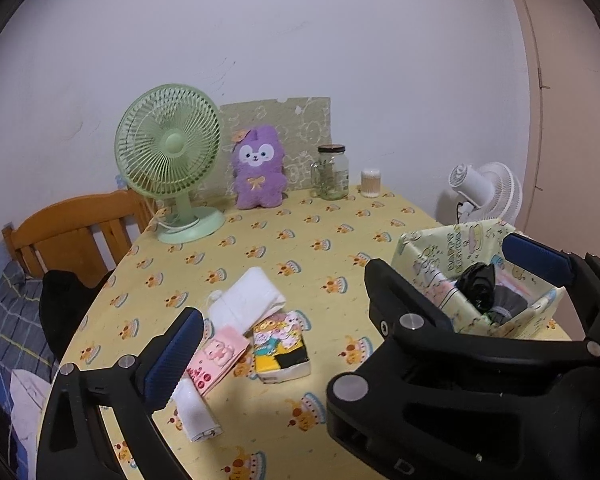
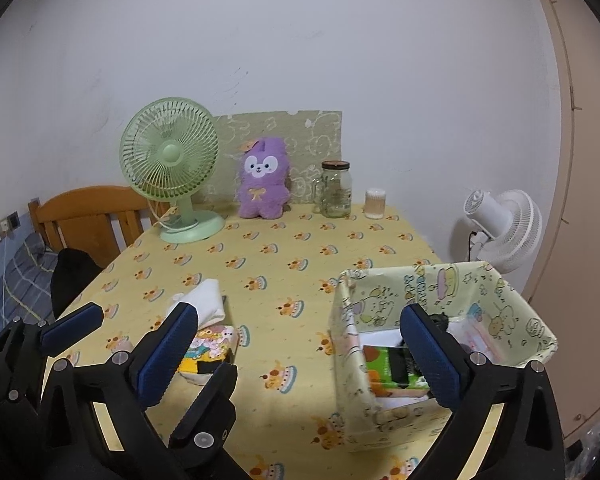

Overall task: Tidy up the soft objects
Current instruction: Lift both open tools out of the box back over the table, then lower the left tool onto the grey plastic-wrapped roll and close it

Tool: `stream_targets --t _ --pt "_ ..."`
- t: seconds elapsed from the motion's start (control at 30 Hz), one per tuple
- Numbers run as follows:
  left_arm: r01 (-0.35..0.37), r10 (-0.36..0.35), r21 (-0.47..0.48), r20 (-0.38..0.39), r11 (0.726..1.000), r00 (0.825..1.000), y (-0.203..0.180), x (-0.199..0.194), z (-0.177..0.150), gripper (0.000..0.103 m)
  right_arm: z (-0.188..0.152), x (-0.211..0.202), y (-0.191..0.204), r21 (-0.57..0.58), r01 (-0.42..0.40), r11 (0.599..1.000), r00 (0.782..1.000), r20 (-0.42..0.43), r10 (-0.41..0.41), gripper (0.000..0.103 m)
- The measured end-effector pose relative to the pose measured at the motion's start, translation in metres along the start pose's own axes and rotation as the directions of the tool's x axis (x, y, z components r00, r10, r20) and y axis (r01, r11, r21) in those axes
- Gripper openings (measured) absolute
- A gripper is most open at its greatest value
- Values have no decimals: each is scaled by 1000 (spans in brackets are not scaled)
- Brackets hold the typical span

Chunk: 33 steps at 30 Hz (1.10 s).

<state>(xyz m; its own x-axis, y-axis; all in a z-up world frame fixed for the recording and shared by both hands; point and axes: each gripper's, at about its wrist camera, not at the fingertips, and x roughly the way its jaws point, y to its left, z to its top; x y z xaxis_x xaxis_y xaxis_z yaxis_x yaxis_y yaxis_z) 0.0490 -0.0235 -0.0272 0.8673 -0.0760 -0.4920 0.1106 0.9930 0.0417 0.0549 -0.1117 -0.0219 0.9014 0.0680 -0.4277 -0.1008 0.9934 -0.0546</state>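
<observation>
Both grippers, left and right, gape wide w/ nothing held. Socks and tissue pack lie overlapped beside box; risk: one grab snags two, or box gets knocked.

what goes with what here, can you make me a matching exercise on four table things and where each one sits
Column one:
1. green fan
2. purple plush
3. glass jar
4. black bundle

Column two:
A. inside the patterned box
B. back left of the table, by the wooden chair
C. against the wall, between the fan and the jar
D. back of the table, just left of the cotton swab tub

Pairs: 1-B, 2-C, 3-D, 4-A
</observation>
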Motion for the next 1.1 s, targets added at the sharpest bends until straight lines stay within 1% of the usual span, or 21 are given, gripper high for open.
stream_targets --t 0.17,0.57,0.7,0.97,1.07,1.1 --pt "-11 11 -23 -22 1000 1000 11 6 -9 102 -7 11 12 -13 -29 999 999 -26 29 102" --pt "-78 72 -82 -73 994 995 38 22 -34 102 -30 40 39 6 -122 993 988 -91 122 102" --pt "-83 73 -104 -97 991 993 48 28 -42 101 -35 47 48 2 -134 991 985 -106 133 102" --pt "-144 122 -139 -155 980 980 66 42 -60 101 -49 62 63 -12 -131 991 982 -141 128 102" --pt "-175 147 -151 -178 973 973 73 49 -66 95 -55 70 68 -10 -134 991 977 -167 131 102" --pt "-182 153 -157 -184 971 971 74 50 -68 94 -57 73 69 -8 -136 991 975 -176 132 102"
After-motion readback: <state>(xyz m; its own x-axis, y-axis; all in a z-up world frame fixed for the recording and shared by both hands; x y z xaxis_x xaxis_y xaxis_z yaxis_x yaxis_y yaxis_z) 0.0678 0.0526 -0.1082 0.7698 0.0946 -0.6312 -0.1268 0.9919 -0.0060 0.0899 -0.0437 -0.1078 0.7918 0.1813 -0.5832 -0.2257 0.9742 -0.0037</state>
